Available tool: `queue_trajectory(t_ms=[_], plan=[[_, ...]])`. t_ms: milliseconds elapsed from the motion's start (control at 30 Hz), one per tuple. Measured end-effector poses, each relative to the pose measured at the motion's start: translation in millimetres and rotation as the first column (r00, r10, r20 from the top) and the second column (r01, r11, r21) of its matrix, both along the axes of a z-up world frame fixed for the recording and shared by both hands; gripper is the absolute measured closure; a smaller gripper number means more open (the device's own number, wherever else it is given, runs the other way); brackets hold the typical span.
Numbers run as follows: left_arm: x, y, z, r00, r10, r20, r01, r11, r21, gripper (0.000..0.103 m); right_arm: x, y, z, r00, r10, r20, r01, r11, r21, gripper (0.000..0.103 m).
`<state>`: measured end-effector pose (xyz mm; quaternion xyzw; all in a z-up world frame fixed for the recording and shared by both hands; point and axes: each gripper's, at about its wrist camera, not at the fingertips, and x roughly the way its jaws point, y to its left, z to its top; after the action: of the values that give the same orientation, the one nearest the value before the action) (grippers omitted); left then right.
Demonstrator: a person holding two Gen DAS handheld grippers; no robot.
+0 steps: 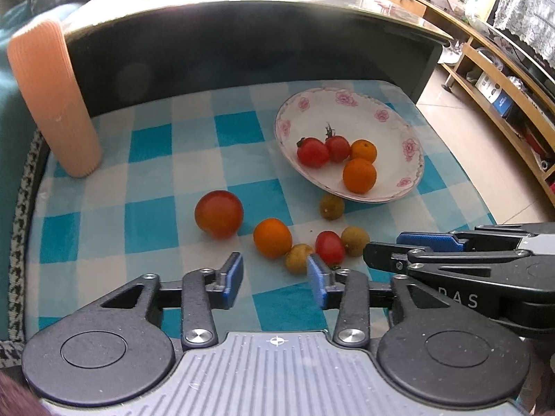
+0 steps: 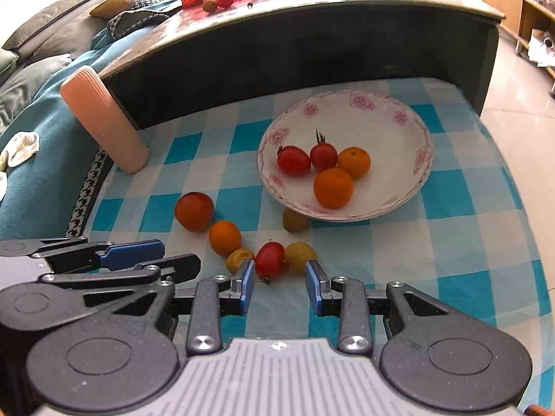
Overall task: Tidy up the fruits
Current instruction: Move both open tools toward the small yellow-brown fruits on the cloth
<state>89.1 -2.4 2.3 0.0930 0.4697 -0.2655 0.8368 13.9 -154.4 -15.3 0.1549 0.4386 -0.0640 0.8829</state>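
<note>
Blue-and-white checked cloth (image 1: 149,180) is covering the low surface I am working over, and a dark tabletop (image 1: 242,10) is overhanging its far edge like a wall, so I am getting no room to push farther away. On the left a ribbed peach cylinder (image 1: 52,97) is leaning at the far corner, with bare cloth lying open between it and the fruit; on the right the cloth is dropping off to tiled floor just past the plate. That flowered plate (image 2: 347,104) is sitting far right of centre, holding two cherry tomatoes (image 2: 293,161) and two small oranges (image 2: 333,187). Loose fruit is lying near me: a big tomato (image 1: 218,213) on the left, an orange (image 1: 272,237) beside it, then a yellowish fruit (image 1: 298,256), a red cherry tomato (image 2: 270,258) and another yellow-green fruit (image 2: 299,256) touching in a row, with one more green-brown fruit (image 1: 331,206) tucked against the plate's near rim. I am tilting both tools steeply down, side by side and nearly touching. My left gripper (image 1: 275,277) is standing open over bare cloth, gripping nothing. My right gripper (image 2: 280,282) is hovering with its jaws apart just short of the red cherry tomato, pads pressing on nothing.
</note>
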Motion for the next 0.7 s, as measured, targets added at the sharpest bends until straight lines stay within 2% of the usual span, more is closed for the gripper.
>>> queue_trajectory(t_ms=[233,533,700], plan=[[7.4,8.3,-2.1,1.000,0.021,-0.012,-0.021,1.000,-0.002,0.048,13.3,-8.2,-14.0,1.000,-0.004,-0.029,0.005,0.999,0.048,0.058],[14.1,14.5,-0.9,0.999,0.038,-0.025,-0.038,0.999,-0.022,0.046,27.3,-18.1,-29.4,0.998,-0.023,-0.061,0.026,0.999,0.047,0.058],[14.6,12.3,-3.7,0.999,0.029,-0.032,-0.030,0.999,-0.018,0.046,32.7,-25.5,-35.9,0.998,-0.033,-0.051,0.038,0.994,0.103,0.054]])
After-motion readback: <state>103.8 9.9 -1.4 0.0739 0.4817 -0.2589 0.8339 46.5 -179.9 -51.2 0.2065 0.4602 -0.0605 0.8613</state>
